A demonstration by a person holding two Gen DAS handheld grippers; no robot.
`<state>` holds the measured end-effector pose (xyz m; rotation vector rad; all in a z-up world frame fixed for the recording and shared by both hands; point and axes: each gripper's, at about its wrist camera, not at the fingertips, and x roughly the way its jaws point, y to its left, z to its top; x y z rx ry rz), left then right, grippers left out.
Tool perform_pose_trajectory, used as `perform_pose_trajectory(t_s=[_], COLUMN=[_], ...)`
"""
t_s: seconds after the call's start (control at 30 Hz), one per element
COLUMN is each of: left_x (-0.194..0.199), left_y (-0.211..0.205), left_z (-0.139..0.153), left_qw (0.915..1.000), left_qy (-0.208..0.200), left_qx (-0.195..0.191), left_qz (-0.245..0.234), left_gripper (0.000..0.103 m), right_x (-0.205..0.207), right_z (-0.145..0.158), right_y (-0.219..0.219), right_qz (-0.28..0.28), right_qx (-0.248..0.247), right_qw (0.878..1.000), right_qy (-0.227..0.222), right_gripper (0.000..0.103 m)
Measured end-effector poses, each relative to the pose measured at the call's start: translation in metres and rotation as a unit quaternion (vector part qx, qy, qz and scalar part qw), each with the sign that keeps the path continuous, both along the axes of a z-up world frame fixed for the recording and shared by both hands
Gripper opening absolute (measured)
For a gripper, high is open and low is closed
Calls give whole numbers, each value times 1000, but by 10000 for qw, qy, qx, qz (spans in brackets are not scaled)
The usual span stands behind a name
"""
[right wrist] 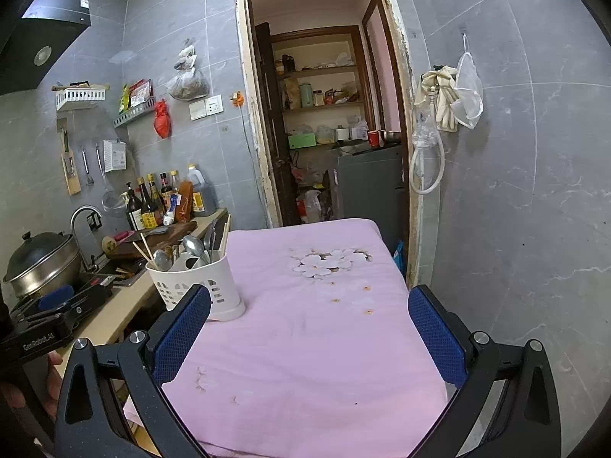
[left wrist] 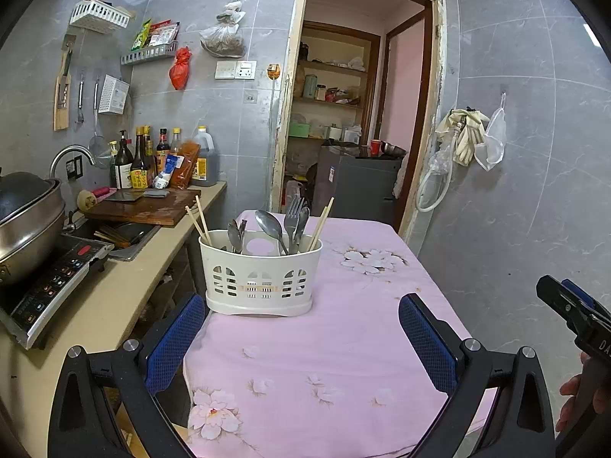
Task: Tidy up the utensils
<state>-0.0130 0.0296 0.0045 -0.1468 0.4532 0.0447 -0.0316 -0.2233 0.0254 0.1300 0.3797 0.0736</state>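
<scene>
My left tool point(left wrist: 301, 337) gapes wide and empty; at its 12 o'clock the white utensil caddy point(left wrist: 261, 273) stands upright on the pink-clothed tabletop point(left wrist: 343, 343), holding spoons point(left wrist: 269, 223), a fork point(left wrist: 293, 213) and chopsticks point(left wrist: 320, 224); my right tool point(right wrist: 309, 337) gapes wide, empty, the caddy at its 10 o'clock.

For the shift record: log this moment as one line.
left gripper: open, empty | right gripper: open, empty | utensil caddy: upright on pink tablecloth, holding spoons, fork, chopsticks | tablecloth: no loose utensils
</scene>
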Motion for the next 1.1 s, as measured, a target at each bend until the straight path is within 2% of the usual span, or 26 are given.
perform_pose_trajectory(t_s=[1.1], left_x=[1], left_y=[1], left_z=[1], left_qw=[10000], left_qy=[-6], left_qx=[-12], left_qz=[-10], left_gripper=[102], right_x=[1], right_z=[0], right_y=[1], right_qz=[-9], right_qx=[-2], right_qw=[10000], right_qy=[11], right_gripper=[102])
